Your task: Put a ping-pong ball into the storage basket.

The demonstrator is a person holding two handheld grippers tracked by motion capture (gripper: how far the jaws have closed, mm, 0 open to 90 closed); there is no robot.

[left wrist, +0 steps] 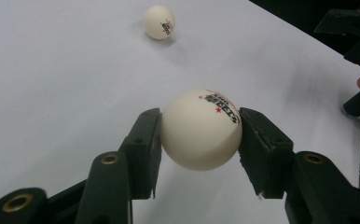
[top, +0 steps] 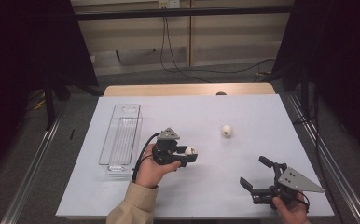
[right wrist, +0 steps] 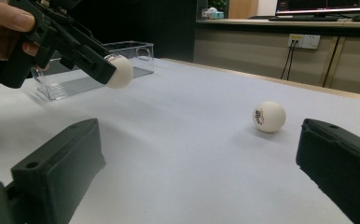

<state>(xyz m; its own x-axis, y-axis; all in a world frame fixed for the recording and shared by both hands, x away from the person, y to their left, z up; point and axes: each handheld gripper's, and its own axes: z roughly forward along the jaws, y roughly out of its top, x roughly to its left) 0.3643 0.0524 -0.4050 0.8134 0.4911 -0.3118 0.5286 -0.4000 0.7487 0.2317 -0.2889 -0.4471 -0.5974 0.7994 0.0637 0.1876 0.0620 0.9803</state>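
My left gripper [top: 190, 152] is shut on a white ping-pong ball [left wrist: 201, 129] with black print and red stars, held a little above the white table cover; both pads press its sides. In the right gripper view the same ball [right wrist: 120, 71] hangs at upper left in that gripper. A second white ball [top: 227, 130] lies loose on the cover farther off, also seen as the far ball [left wrist: 159, 22] and the resting ball [right wrist: 268, 116]. My right gripper [top: 257, 173] stands open near the front right edge, nothing between its jaws.
A clear plastic bin [top: 122, 137] stands lengthwise at the left of the cover, just left of my left hand. The white cover's front edge [top: 192, 216] runs near my forearms. Cables trail on the floor behind the table.
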